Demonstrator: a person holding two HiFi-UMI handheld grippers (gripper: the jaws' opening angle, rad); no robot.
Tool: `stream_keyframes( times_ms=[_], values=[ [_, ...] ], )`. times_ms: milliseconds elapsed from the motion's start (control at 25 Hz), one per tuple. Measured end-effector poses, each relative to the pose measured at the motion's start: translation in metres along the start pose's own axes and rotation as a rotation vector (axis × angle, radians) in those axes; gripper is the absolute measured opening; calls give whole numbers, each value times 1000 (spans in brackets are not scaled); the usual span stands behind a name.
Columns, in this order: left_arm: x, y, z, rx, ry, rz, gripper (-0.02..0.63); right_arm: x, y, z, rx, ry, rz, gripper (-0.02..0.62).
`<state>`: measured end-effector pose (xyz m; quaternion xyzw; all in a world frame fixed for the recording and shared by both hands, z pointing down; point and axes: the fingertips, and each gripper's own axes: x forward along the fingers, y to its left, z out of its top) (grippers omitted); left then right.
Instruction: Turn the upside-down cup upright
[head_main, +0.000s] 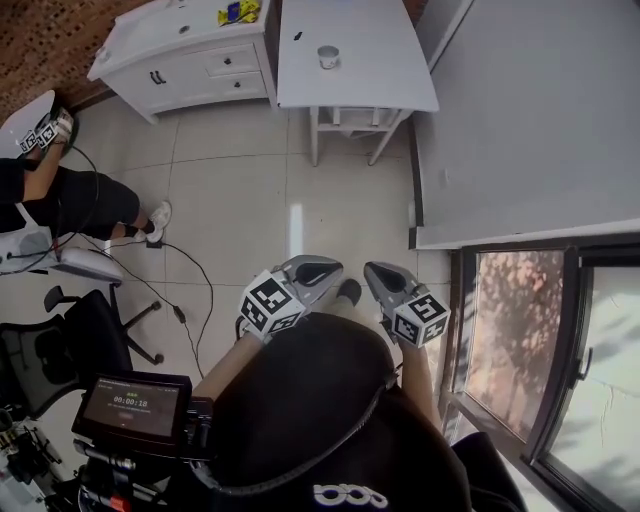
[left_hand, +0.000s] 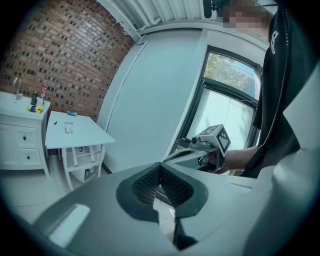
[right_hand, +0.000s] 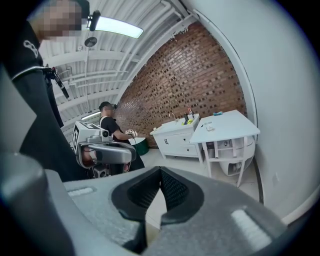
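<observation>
The cup (head_main: 328, 57) stands on the white table (head_main: 385, 85), on the left half of its top in the head view. It is too small there to tell which way up it sits, though it looks like a short pale cylinder with a darker top.

The left gripper (left_hand: 161, 169) is well short of the table, across a stretch of tiled floor (head_main: 250, 190), and is held close in front of the person's dark-clothed body; its jaws are pressed together, the ribbed pads meeting at the tip with nothing between them. The right gripper (right_hand: 160, 176) is just beside it, equally far from the table; its jaws are likewise closed tip to tip and carry nothing. Both point toward the table, tilted a little downward; neither is anywhere near the cup.

Just left of the table stands a white cabinet (head_main: 190, 62) with drawers; a yellow item (head_main: 238, 12) lies on its top, at the corner nearest the table. A brick wall (right_hand: 185, 85) runs behind the table and cabinet; a rounded white object (right_hand: 232, 161) sits under the table, between its legs. Right of the table is a plain pale wall (head_main: 540, 110), and nearer the person along that side is a window (head_main: 540, 340). Well left of the table, past the cabinet, a seated person (head_main: 80, 200) in dark clothes holds another marker-cubed gripper.
</observation>
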<state>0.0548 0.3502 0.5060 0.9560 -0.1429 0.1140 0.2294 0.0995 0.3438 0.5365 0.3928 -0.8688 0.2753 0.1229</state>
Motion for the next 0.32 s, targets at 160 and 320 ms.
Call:
stream_keyframes(
  times_ms=[160,320],
  values=[
    [-4,0,-6,-9,4,8,15,4,3,-6,5,6,8,-8],
    [-12,7,-8,-20,-1,56,15,16,8,-5,-7,17,53,-8]
  ],
)
